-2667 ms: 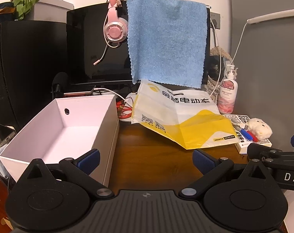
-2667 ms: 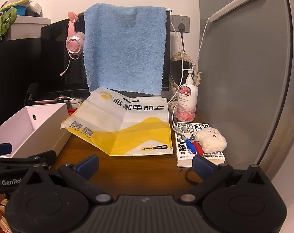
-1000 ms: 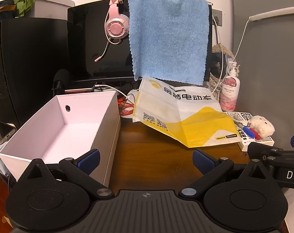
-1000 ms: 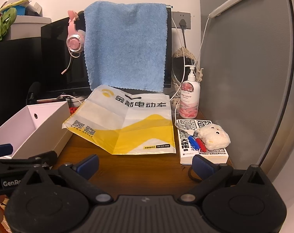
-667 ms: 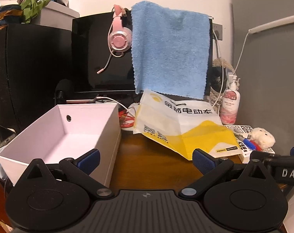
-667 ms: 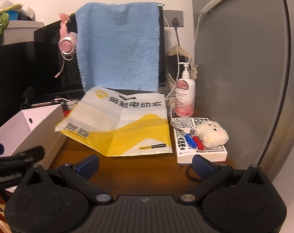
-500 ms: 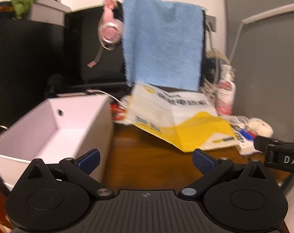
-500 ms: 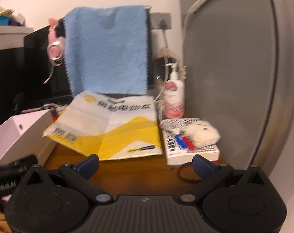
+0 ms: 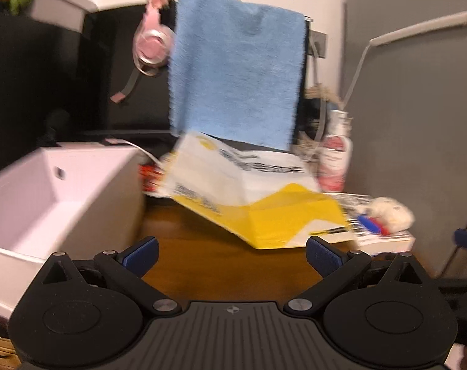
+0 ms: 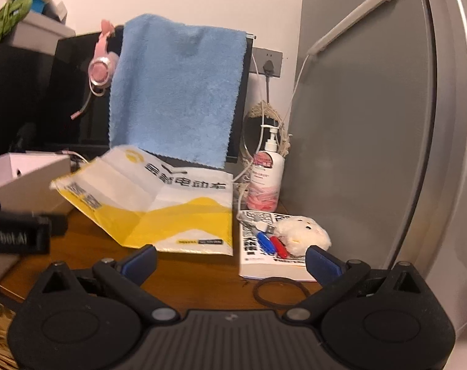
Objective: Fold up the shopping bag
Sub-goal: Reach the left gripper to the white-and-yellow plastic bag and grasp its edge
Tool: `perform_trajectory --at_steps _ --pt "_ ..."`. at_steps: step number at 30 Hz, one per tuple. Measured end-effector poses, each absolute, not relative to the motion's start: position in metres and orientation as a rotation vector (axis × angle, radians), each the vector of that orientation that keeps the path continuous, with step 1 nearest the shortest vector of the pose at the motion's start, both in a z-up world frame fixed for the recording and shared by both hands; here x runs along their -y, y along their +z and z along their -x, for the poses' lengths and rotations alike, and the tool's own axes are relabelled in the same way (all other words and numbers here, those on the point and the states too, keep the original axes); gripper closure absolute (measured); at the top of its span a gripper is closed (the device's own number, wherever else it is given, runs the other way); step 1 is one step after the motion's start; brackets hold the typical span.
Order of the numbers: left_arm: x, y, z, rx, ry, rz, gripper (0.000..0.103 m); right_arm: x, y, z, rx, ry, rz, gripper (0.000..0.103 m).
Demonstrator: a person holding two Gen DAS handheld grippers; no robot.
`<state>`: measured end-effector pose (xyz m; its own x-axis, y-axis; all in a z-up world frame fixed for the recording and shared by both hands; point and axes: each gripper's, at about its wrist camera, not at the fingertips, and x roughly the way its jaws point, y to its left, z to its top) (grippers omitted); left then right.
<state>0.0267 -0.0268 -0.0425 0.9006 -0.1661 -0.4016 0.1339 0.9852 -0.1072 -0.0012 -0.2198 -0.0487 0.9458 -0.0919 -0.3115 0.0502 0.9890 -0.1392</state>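
Both claws, left gripper [image 9: 230,254] and right gripper [image 10: 230,260], are hanging released near the bag [image 10: 159,203], which is lying spread out and creased, nothing grabbed.

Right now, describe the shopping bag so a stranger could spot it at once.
Find the blue towel hanging over the black monitor at the back of the wooden desk. Just below it lies the shopping bag, between a white box and a book. It is the only white and yellow thing, with black lettering.
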Motion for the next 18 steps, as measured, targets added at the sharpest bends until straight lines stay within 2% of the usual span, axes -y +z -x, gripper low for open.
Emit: perform_trajectory --at_steps 14,18 --pt "-0.001 -0.062 -0.086 -0.420 -0.252 0.400 0.000 0.244 -0.074 -0.006 -0.322 -0.014 0.074 0.000" --pt "0.005 -0.062 -0.107 -0.468 -0.184 0.393 0.001 0.242 -0.079 -0.008 -0.292 -0.007 0.082 0.000"
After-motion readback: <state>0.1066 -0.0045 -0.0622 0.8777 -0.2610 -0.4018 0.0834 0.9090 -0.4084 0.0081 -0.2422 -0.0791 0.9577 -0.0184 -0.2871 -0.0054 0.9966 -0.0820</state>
